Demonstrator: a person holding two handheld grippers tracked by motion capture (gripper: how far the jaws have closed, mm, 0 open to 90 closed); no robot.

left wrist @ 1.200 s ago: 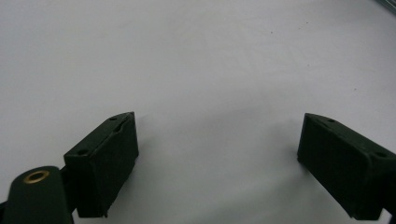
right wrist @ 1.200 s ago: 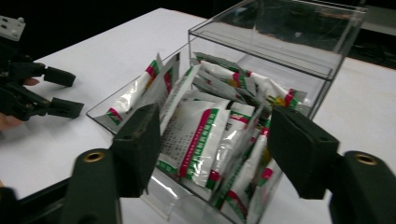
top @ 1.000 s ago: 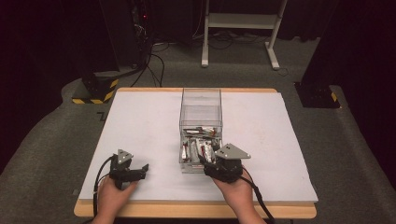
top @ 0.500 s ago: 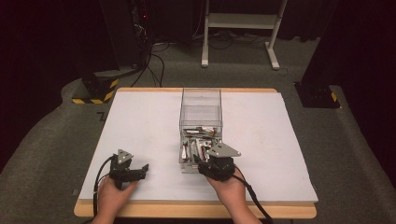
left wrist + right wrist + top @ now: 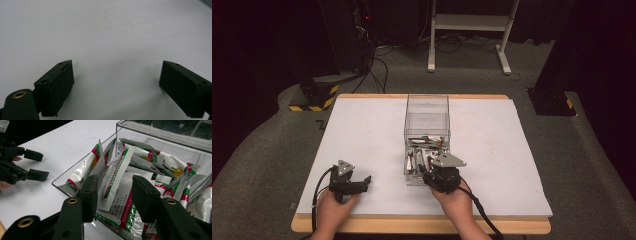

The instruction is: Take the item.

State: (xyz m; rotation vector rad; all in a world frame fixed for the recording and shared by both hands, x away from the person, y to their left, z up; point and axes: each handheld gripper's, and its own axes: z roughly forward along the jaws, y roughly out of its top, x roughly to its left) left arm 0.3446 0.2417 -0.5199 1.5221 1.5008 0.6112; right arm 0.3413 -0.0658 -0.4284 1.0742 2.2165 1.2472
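Note:
A clear plastic box (image 5: 427,107) stands mid-table, with several white, red and green sachets (image 5: 424,152) heaped in its near end. My right gripper (image 5: 434,170) hangs over that near end. In the right gripper view it (image 5: 116,195) is open, its jaws dipped among the sachets (image 5: 117,170) on either side of one upright packet without pressing it. My left gripper (image 5: 366,183) rests low on the white table at the front left, well apart from the box. In the left gripper view it (image 5: 116,82) is open wide, with bare table between its jaws.
The white table top (image 5: 362,130) spreads wide on both sides of the box, with a wooden edge (image 5: 412,225) at the front. The box's far half holds no sachets. Beyond the table are grey carpet, a white table frame (image 5: 467,25) and cables.
My right gripper has shifted a little to the left, onto the near end of the box. The left gripper has stayed put.

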